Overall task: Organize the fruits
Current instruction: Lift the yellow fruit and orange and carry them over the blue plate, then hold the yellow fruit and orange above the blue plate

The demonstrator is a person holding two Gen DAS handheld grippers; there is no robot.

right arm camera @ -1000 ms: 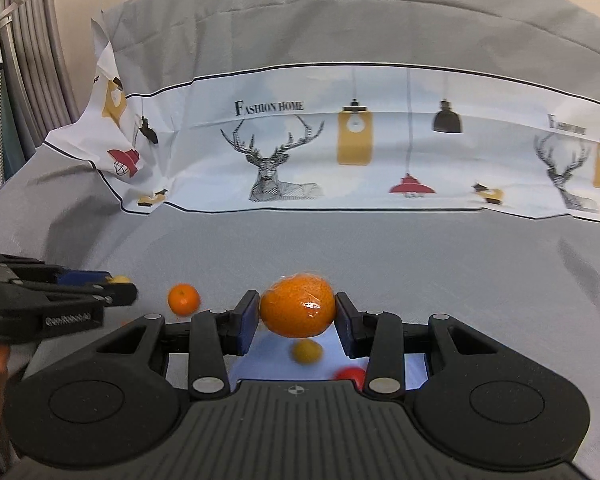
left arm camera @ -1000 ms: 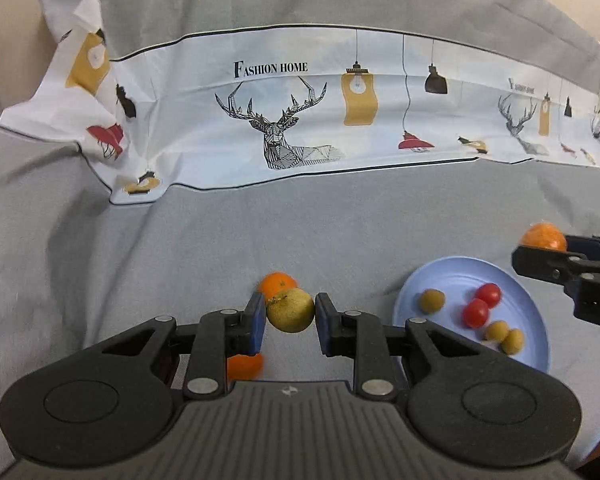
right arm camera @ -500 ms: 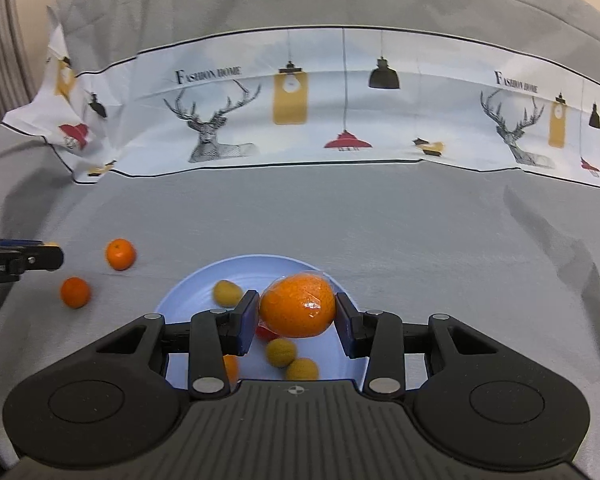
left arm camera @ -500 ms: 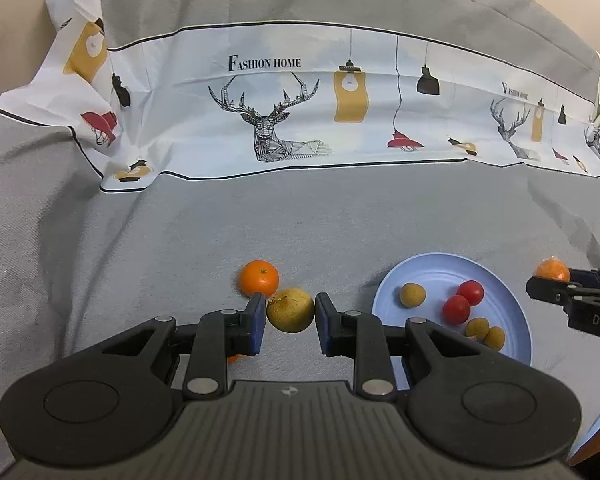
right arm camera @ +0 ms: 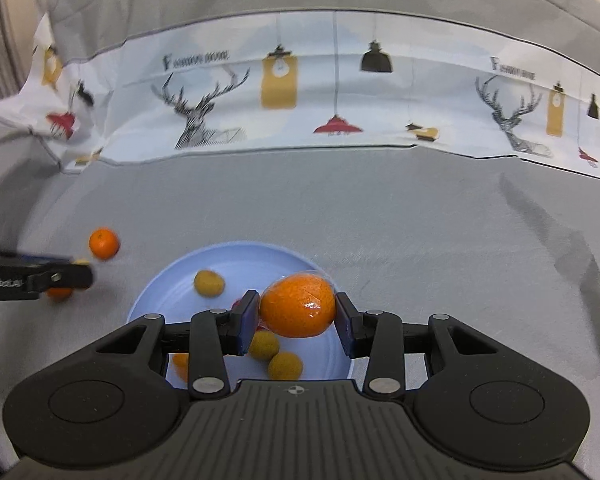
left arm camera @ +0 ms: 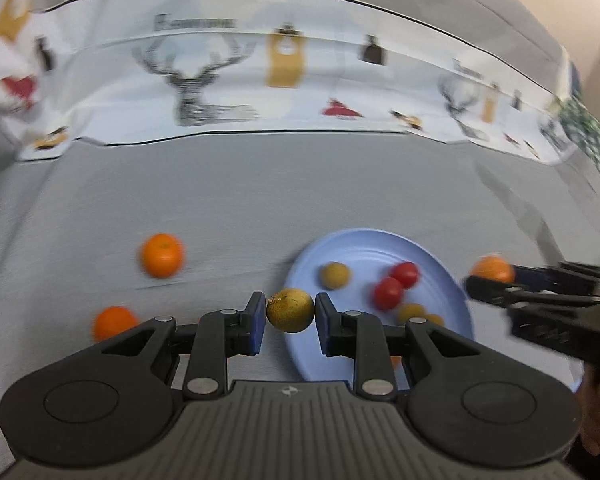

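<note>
Loading the plate (right arm camera: pixel 148 300): right gripper (right arm camera: pixel 297 312) pinches an orange (right arm camera: pixel 296 310) above it, left gripper (left arm camera: pixel 290 312) pinches a yellow fruit (left arm camera: pixel 290 310); next, lower and release.

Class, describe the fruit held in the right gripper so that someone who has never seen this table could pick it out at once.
Start at the light blue plate on the grey cloth. Just above it, the right gripper is shut on a wrapped orange. It is far bigger than the small yellow-brown and red fruits on the plate, and unlike the bare oranges lying on the cloth to the left, it has a shiny clear film.
</note>
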